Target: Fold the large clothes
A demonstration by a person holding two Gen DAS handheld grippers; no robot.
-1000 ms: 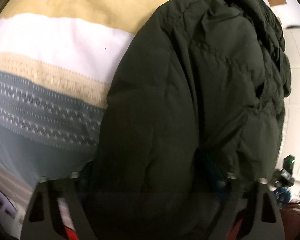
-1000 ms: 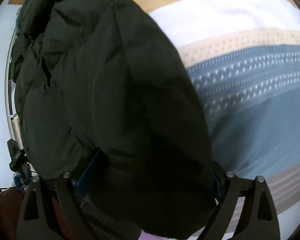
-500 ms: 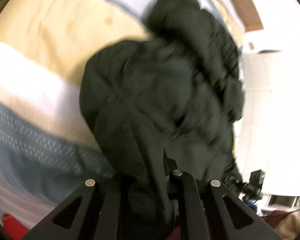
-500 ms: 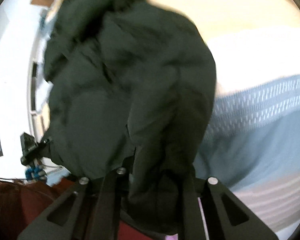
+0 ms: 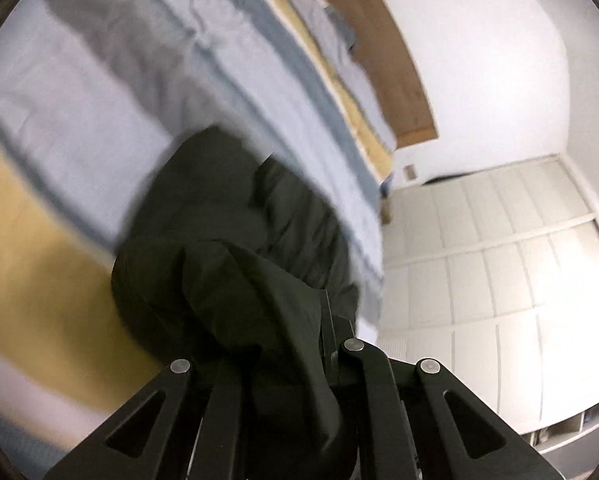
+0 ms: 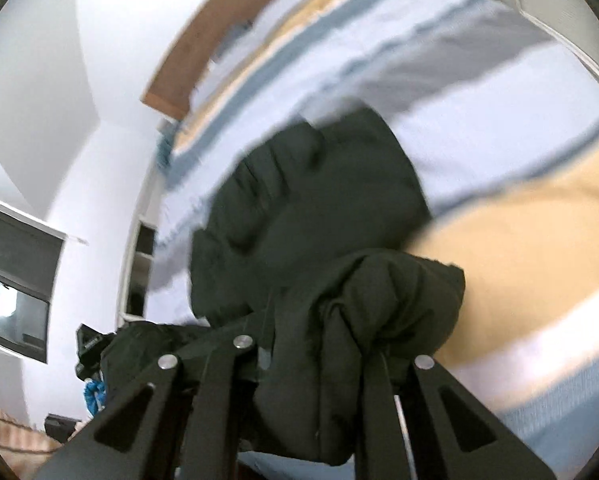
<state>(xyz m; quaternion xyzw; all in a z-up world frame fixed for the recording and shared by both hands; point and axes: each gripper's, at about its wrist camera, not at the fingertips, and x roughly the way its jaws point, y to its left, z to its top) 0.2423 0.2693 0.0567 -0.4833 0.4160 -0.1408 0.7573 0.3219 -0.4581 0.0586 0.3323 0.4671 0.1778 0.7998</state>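
A dark green puffer jacket (image 5: 227, 248) lies on a striped bedspread (image 5: 79, 92). In the left wrist view my left gripper (image 5: 287, 356) is shut on a bunched edge of the jacket, and the fabric hides the fingertips. In the right wrist view the jacket (image 6: 315, 200) stretches away over the bedspread (image 6: 519, 232). My right gripper (image 6: 319, 352) is shut on another bunched fold of it. Both grippers hold their folds lifted off the bed. Both views are motion-blurred.
A wooden headboard (image 5: 379, 52) runs along the far end of the bed. White wardrobe doors (image 5: 499, 264) stand to the right of the bed in the left wrist view. A window (image 6: 15, 280) and a small black device (image 6: 89, 344) show at the left of the right wrist view.
Both grippers went from open over the jacket to shut on its edge. They have lifted and swung it toward the headboard, so the room's walls came into view.
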